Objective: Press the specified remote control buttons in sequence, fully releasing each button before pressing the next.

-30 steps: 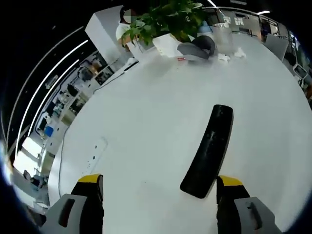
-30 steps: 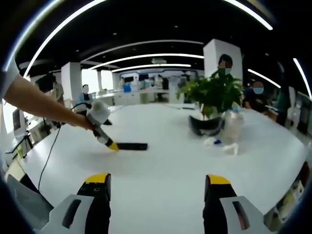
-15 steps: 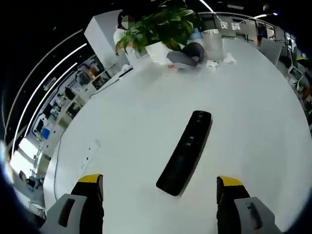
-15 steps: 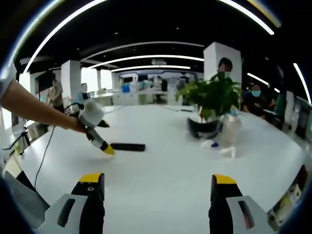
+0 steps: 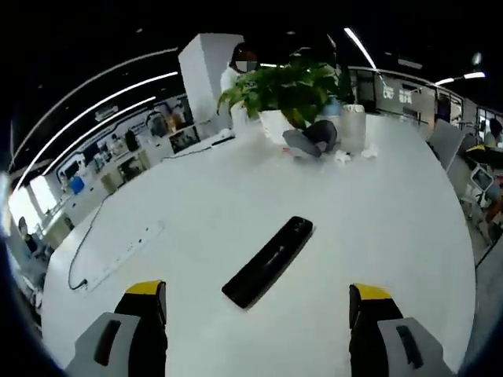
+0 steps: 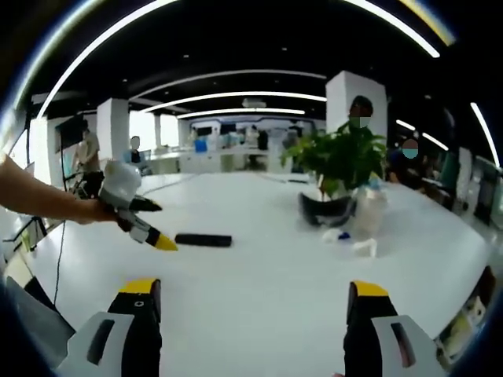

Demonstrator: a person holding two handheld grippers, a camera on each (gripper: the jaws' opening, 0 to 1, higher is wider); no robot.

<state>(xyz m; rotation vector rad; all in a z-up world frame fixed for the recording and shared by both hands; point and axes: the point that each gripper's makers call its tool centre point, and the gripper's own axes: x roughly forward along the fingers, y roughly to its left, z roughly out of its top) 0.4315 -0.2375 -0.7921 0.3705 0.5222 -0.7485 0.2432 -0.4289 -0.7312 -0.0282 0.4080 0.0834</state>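
Observation:
A long black remote control [image 5: 268, 261] lies flat on the white table [image 5: 377, 212], slanting up to the right between and ahead of my left gripper's [image 5: 255, 302] yellow-tipped jaws, which stand wide apart and hold nothing. In the right gripper view the same remote [image 6: 203, 239] lies far off on the table [image 6: 267, 267], with the left gripper [image 6: 161, 241] hovering just left of it in a person's hand [image 6: 86, 210]. My right gripper [image 6: 250, 294] is open and holds nothing, well back from the remote.
A potted plant [image 5: 287, 90] in a white pot stands at the far side, with a dark headset-like object [image 5: 310, 140], a clear container [image 5: 352, 127] and crumpled paper beside it. A white power strip [image 5: 118, 255] and its cable lie left. People stand in the background.
The left gripper has drawn back and lifted away from the remote, which now looks smaller and farther off. The right gripper's jaws stay apart, and its view has barely shifted.

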